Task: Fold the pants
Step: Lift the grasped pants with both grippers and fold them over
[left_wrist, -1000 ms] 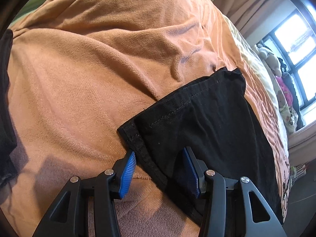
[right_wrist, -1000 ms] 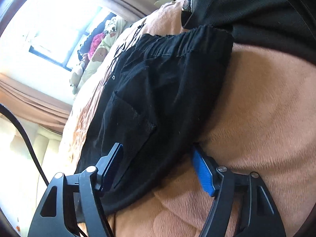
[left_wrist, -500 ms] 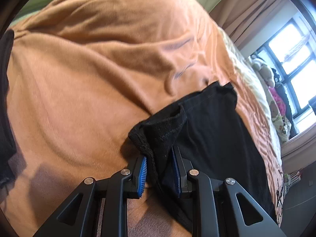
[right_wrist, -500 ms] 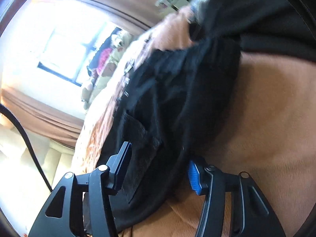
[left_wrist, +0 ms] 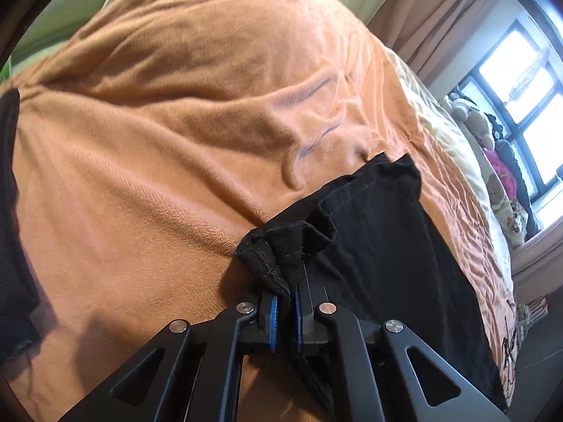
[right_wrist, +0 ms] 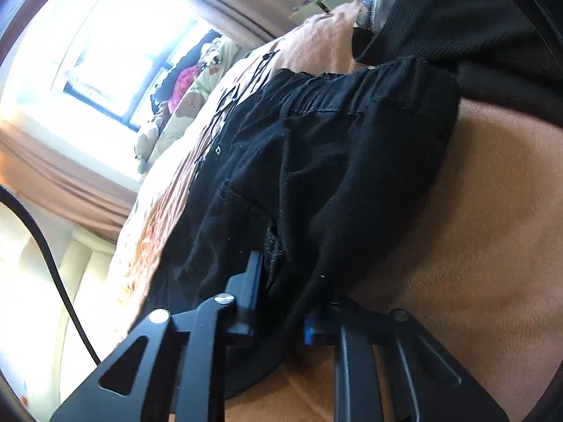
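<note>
On the orange fleece blanket (left_wrist: 147,161) that covers the bed we see the black cotton pants (left_wrist: 383,246) lying flat, their hem end towards our left gripper (left_wrist: 284,311) and their waist end towards our right gripper (right_wrist: 281,299).

Our left gripper has its blue-padded jaws nearly together, pinching a bunched corner of the pants' hem; the cloth rises in a small crumpled peak just above the pads. Our right gripper's jaws stand a little wider, with a thick fold of the pants filling the gap between them, close to the stitched back pocket (right_wrist: 242,211); the pads press the fabric from both sides.

We can read no brand or label on the pants. Dark printed marks show on the blanket's far edge in both views, but they are too small and distorted to make out as words.

Only the left view shows the hem with its pale stitching and the wide bare stretch of blanket beyond it. Only the right view shows the gathered elastic waistband (right_wrist: 352,88), a black cable (right_wrist: 52,263) at the left edge and another dark garment (right_wrist: 475,28) above the waistband. Both views catch the bright window (left_wrist: 520,105) and the stuffed toys (right_wrist: 211,59) on its sill.
</note>
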A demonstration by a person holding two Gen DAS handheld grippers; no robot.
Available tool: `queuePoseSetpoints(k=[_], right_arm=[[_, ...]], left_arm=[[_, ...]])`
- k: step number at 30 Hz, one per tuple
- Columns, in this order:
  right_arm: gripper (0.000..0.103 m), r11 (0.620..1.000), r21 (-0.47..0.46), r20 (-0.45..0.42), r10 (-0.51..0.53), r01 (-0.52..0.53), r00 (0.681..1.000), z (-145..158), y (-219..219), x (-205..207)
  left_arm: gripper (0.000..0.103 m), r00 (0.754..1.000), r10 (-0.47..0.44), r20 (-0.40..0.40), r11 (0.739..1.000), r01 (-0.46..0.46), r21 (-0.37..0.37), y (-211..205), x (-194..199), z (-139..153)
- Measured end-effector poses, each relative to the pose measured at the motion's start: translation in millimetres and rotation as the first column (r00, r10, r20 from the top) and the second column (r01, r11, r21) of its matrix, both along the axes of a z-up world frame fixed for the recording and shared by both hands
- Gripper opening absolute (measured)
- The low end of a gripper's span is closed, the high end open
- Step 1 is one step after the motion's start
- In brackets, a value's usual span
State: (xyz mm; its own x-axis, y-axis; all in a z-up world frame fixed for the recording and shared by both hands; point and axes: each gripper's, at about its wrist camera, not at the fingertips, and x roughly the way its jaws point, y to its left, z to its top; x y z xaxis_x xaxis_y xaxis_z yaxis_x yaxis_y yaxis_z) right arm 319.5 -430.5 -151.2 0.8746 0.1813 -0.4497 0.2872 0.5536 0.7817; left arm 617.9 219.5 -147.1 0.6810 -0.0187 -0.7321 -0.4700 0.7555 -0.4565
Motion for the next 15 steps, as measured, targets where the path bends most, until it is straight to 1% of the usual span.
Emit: queuePoseSetpoints(k=[1,4,8,10,13,15], right_arm=[[0.008,0.999,0.033,0.007,0.003,-0.003,1.000,4.0,-1.8,-3.4],[0.006,1.000,0.003,0.051,0.021,-0.021,0.998,20.5,1.2,-5.1],[0.005,0.999,-0.020,0.076,0.044,-0.043,0.996,36.7,6.0,-20.3],[0.005,0.998,-0.023,0.077,0.054,-0.052,0.996,41.1,4.2,-24.9],[0.004,0.997,-0.030,0.085,0.073,-0.071,0.994,54.4,5.6,-32.6],[0.004,0.995,-0.052,0.090,0.087,-0.083,0.992,64.7,5.0,-44.2]], left_arm=[[0.006,1.000,-0.008,0.009,1.000,0.008,0.004,-0.1,-1.7,5.7],[0.006,0.999,-0.012,0.035,1.000,0.012,-0.002,1.3,-6.8,24.6],[0.004,0.998,-0.026,0.061,1.000,0.025,0.013,-4.1,-12.9,54.7],[0.004,0.998,-0.036,0.056,0.999,0.034,0.033,-9.1,-17.5,68.0],[0.004,0.997,-0.037,0.060,0.999,0.036,0.027,-10.9,-26.9,81.7],[0.004,0.997,-0.035,0.062,0.999,0.034,0.021,-10.4,-36.1,89.8]])
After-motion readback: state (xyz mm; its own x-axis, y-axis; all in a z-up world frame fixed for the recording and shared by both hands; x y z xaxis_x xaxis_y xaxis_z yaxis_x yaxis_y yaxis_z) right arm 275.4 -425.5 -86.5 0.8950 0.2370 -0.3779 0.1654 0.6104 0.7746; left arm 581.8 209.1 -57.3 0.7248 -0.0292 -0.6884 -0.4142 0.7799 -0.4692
